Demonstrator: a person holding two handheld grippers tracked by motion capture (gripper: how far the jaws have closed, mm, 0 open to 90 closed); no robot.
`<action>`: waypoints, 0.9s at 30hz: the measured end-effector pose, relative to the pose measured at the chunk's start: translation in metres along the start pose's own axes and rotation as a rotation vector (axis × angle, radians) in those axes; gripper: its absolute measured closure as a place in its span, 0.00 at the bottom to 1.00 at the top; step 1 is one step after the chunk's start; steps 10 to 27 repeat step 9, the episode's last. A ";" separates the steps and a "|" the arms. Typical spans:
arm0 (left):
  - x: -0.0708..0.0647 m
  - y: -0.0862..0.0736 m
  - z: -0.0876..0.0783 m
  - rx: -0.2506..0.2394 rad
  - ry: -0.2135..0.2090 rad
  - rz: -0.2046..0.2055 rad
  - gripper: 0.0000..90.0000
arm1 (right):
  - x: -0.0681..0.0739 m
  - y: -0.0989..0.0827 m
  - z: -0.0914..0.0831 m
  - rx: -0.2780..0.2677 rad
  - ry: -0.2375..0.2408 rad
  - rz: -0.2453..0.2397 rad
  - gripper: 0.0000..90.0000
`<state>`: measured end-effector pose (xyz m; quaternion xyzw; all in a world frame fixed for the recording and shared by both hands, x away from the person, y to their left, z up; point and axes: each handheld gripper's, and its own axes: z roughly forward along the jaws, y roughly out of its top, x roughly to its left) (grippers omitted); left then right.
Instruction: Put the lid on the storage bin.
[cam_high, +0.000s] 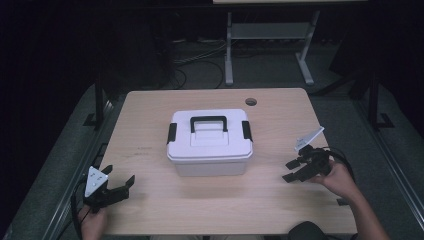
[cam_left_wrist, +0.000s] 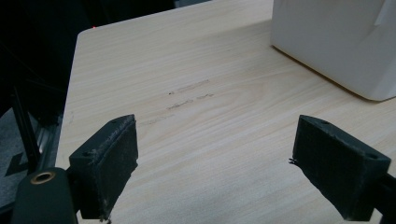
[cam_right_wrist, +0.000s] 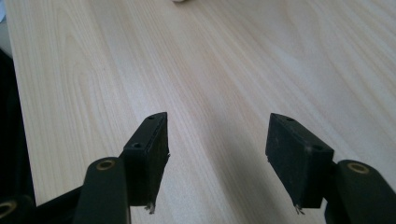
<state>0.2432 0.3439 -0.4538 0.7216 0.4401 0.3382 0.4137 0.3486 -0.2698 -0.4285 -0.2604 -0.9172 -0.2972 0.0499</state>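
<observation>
Wood-grain table (cam_high: 150, 130) takes up the middle of the high view, and a white storage box (cam_high: 209, 142) sits near its centre, lid on, with a black carry handle (cam_high: 208, 122) lying on top and a black latch (cam_high: 171, 133) at the left end and another at the right end. Left gripper (cam_high: 121, 176) rests at the lower left of that frame, held by a hand (cam_high: 93, 222) at the bottom edge, its jaws spread apart with nothing between them; a grey three-cornered plate rides on its top. Right gripper (cam_high: 291, 170) sits at the lower right, held in the other hand (cam_high: 340, 180), its jaws also parted and empty, pointing toward the left of the frame. Both grippers stand well apart from the box, and bare tabletop lies between each of them and it. In the left gripper view the box (cam_left_wrist: 341, 42) fills the upper right corner, while faint dark scuff marks (cam_left_wrist: 189, 95) cross the wood in the middle of the frame, ahead of the open jaws. In the right gripper view plain wood lies ahead of the open jaws, and a small pale edge shows at the top centre, too little to identify. A round cable hole (cam_high: 251, 101) pierces the table near its far edge, right of the box. Beyond the table, at the top of the high view, stand the grey legs of another desk (cam_high: 229, 50) with cables (cam_high: 200, 55) on the dark floor.
</observation>
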 end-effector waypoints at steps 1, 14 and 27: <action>0.000 0.000 0.000 0.000 -0.001 0.000 0.15 | 0.000 -0.001 0.000 0.000 0.000 -0.001 0.43; 0.000 0.000 0.001 0.001 -0.001 0.002 0.15 | 0.002 -0.006 0.000 -0.007 -0.005 0.000 0.42; 0.000 0.000 0.001 0.001 -0.001 0.002 0.15 | 0.002 -0.006 0.000 -0.007 -0.005 0.000 0.42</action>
